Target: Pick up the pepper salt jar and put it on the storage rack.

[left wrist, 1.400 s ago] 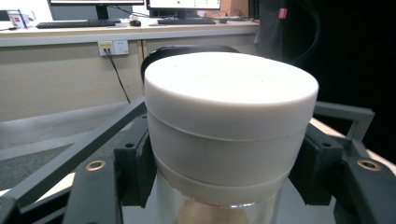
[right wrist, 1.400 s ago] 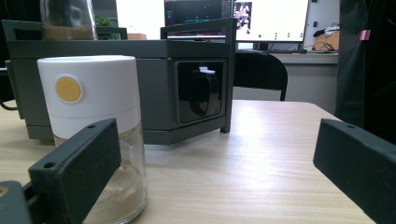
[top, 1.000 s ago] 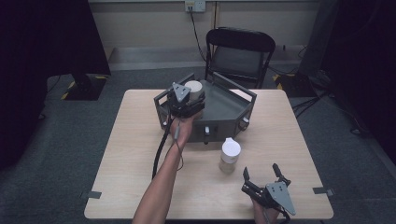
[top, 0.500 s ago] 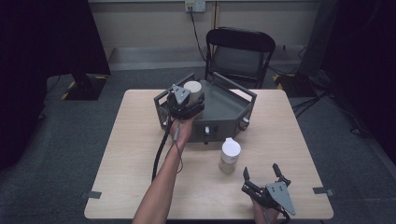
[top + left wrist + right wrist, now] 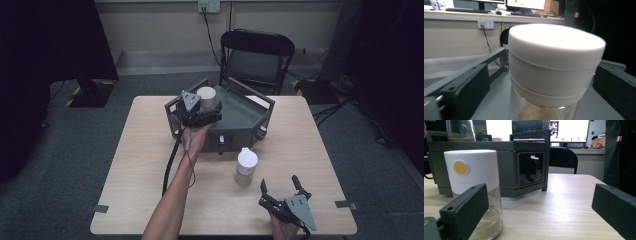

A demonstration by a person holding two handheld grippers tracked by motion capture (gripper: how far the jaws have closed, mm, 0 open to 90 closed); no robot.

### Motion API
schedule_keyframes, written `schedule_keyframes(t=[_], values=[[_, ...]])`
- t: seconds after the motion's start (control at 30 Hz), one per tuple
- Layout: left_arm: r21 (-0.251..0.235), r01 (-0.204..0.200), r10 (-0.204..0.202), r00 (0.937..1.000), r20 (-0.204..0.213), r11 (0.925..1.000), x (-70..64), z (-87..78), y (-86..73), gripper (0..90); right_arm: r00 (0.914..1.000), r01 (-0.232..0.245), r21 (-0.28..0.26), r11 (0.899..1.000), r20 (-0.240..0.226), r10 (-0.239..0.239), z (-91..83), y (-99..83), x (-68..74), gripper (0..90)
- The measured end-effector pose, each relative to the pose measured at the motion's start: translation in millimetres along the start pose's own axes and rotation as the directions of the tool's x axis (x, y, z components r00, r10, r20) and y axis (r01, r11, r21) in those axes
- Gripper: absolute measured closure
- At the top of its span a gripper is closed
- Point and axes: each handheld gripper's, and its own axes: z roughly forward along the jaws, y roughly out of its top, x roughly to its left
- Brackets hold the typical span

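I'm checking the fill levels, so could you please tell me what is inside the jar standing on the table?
The jar holds pale, tan powder settled in the bottom of its glass. The white lid with a yellow dot covers the upper part, so anything up there is hidden.

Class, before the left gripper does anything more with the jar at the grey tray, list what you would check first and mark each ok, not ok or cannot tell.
1. Jaws of the left gripper flank the white-lidded jar: ok.
2. Jaws actually pressing on it: cannot tell.
3. Jar upright: ok.
4. Jar bottom resting on the grey tray: cannot tell.
5. Right gripper open, away from the tray: ok.
6. Second jar standing on the table, outside the tray: ok.
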Motion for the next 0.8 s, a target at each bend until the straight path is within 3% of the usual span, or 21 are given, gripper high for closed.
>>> schedule_keyframes(t=[0.17,0.43,0.8], values=[[-0.033,-0.028,0.027,0.9996,-0.005,0.9991,-4.3,-6.9,-3.2,0.0,1.0,0.001,0.0,1.0,0.0,-0.001,0.0,0.0,0.1,0.0],[-0.054,-0.037,0.036,0.9993,-0.009,0.9979,-9.5,-19.1,-6.9,0.0,1.0,0.001,0.0,1.0,0.001,-0.001,0.0,0.0,0.2,0.0],[-0.097,-0.014,0.013,0.9999,-0.006,0.9952,-6.4,-39.2,-8.4,0.0,1.0,0.003,0.0,1.0,0.002,-0.003,0.0,0.1,0.7,0.0]])
